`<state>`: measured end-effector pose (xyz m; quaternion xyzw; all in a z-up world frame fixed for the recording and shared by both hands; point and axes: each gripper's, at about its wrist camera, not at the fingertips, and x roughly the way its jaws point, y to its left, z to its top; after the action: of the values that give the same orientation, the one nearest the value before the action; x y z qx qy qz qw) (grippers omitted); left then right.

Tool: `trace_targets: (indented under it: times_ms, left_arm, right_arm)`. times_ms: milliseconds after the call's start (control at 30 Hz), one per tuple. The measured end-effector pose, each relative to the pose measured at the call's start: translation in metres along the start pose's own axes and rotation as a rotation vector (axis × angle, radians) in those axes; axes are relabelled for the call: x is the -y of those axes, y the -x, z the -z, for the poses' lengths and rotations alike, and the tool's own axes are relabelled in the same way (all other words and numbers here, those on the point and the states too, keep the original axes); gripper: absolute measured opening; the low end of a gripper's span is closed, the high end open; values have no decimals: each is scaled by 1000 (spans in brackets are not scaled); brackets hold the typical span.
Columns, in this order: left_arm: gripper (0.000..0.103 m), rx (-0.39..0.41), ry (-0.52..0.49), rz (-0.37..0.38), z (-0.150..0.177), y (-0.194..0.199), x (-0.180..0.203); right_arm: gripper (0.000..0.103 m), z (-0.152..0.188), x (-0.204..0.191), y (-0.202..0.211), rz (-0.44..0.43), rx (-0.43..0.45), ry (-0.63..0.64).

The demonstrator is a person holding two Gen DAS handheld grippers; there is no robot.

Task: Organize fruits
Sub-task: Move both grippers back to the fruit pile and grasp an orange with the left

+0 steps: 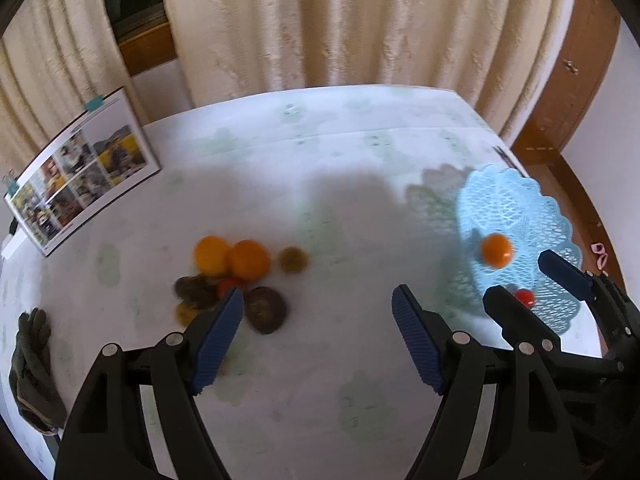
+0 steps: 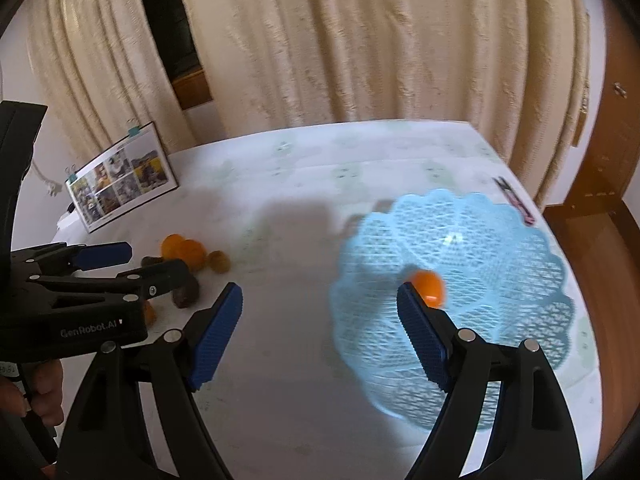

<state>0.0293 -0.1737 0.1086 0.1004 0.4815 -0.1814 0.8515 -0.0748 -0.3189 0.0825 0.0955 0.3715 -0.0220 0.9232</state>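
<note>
Fruit pile [image 1: 236,276] sits on the left of the counter [image 1: 340,184]: two oranges [image 1: 232,258] touching side by side, a small brownish fruit [image 1: 293,259] just right of them, dark avocado-like fruits [image 1: 265,309] and a red one on the near side, all blurred. Over on the right, the pale blue lattice basket [image 2: 500,248] holds one orange [image 2: 430,286] and, in the left wrist view, a small red fruit [image 1: 525,297]. Left tongs [image 1: 318,336] hang above the counter just near of the pile, spread wide, nothing between the pads. Right tongs [image 2: 320,334] hang at the basket's left rim, also spread wide and empty. A photo sheet [image 1: 80,172] stands propped at the far left, cream curtains [image 1: 340,20] behind.
</note>
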Motion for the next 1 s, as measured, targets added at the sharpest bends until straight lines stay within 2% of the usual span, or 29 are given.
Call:
trace_targets:
  times_ms: [267,500,800,1000]
  left_arm:
    - [76,-33,77,-36,13,-6,-54]
    - [76,-85,169,-55,39,-23,-105]
    - [76,-109,178,-28,56,-45,-124]
    - [65,-126,171,25,57,-57,-125]
  right_arm:
    - [81,-1,-36,-28,-36,-54,39]
    - [81,3,-58,-47,-36,-95,59]
    - [81,11,-76,-60,-33,-132,74]
    - [81,13,-84,-65,-22,-148,79]
